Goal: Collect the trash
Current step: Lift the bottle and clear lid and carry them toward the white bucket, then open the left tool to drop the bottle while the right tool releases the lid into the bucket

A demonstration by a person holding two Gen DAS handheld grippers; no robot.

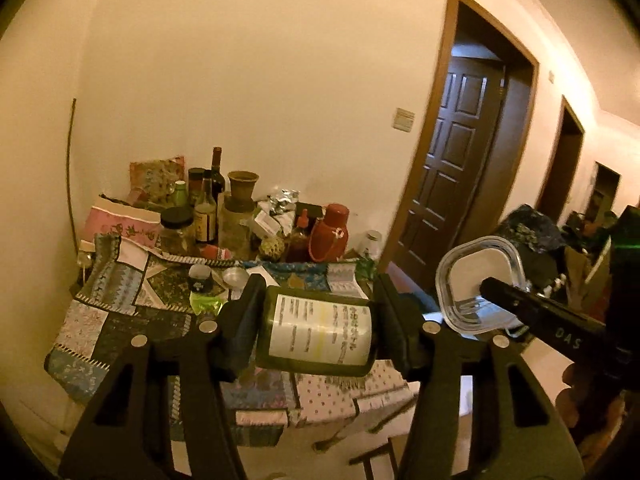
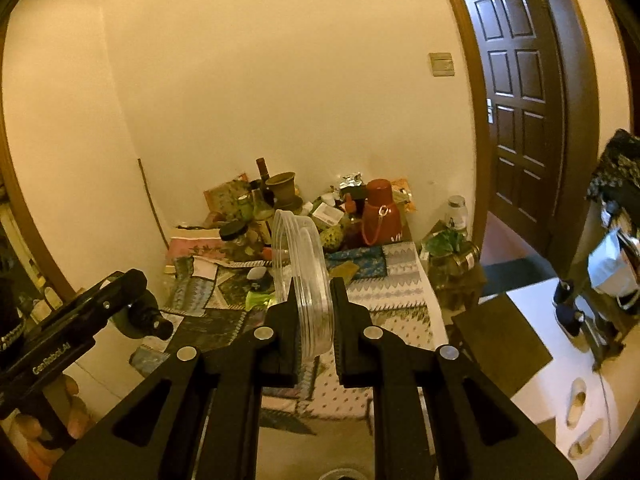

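Note:
My left gripper [image 1: 316, 322] is shut on a dark green bottle [image 1: 320, 330] with a white printed label, held sideways above the near edge of the table. My right gripper [image 2: 314, 312] is shut on a clear plastic container [image 2: 304, 276], held on edge above the table. The same container shows in the left wrist view [image 1: 478, 284] at the right, with the right gripper's black body [image 1: 548, 320] behind it. The left gripper's body shows in the right wrist view [image 2: 76, 320] at the left.
A table with a patchwork cloth [image 1: 120, 320] stands against the wall, crowded at the back with bottles, jars, a clay pot [image 1: 242, 188], a red flask [image 1: 332, 232] and crumpled foil [image 1: 280, 200]. A green wrapper [image 1: 206, 300] lies on the cloth. A dark door [image 2: 520, 92] is right.

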